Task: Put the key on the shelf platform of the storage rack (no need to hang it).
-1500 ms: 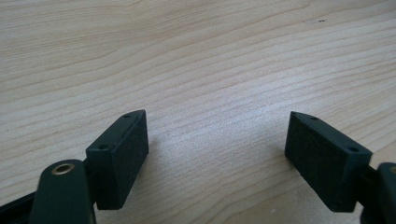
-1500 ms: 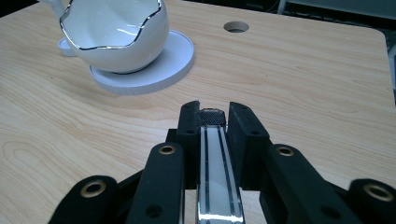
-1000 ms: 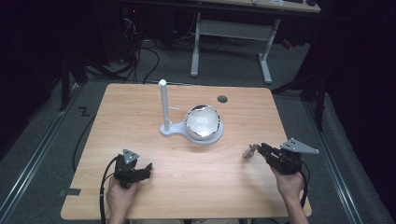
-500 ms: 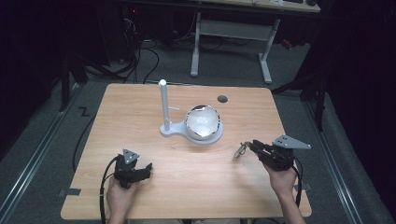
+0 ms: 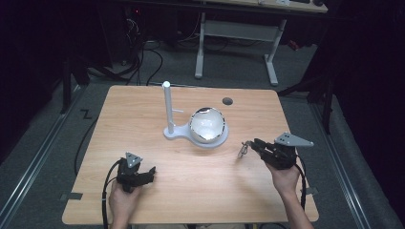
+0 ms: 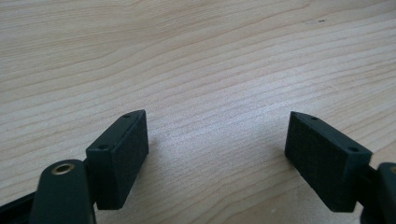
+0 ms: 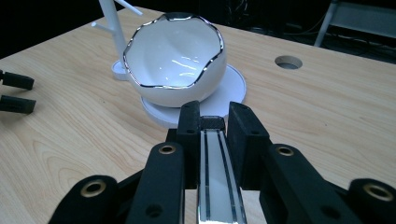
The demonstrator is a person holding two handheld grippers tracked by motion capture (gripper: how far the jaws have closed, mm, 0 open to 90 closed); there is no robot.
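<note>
A white eggshell-shaped bowl [image 5: 207, 125] [image 7: 175, 60] with a jagged silver rim rests on a white stand whose round base [image 7: 236, 86] carries a thin upright post [image 5: 167, 102]. My right gripper [image 5: 250, 144] [image 7: 212, 114] is shut on a thin silvery metal piece [image 5: 243, 150] [image 7: 215, 177], a flat strip with dark lines in the right gripper view. It hovers just right of the bowl, a short gap away. At the front left of the table [image 5: 205, 186], my left gripper [image 5: 151, 172] [image 6: 217, 149] rests open with bare wood between its jaws.
A round cable hole [image 5: 227, 101] [image 7: 288, 61] sits in the table behind the bowl. In the right gripper view, the left gripper [image 7: 18, 92] shows at the far left edge. Beyond the table stand a white desk frame [image 5: 239, 33] and floor cables.
My right gripper has moved left toward the bowl with the silvery piece in it. The left gripper has stayed put.
</note>
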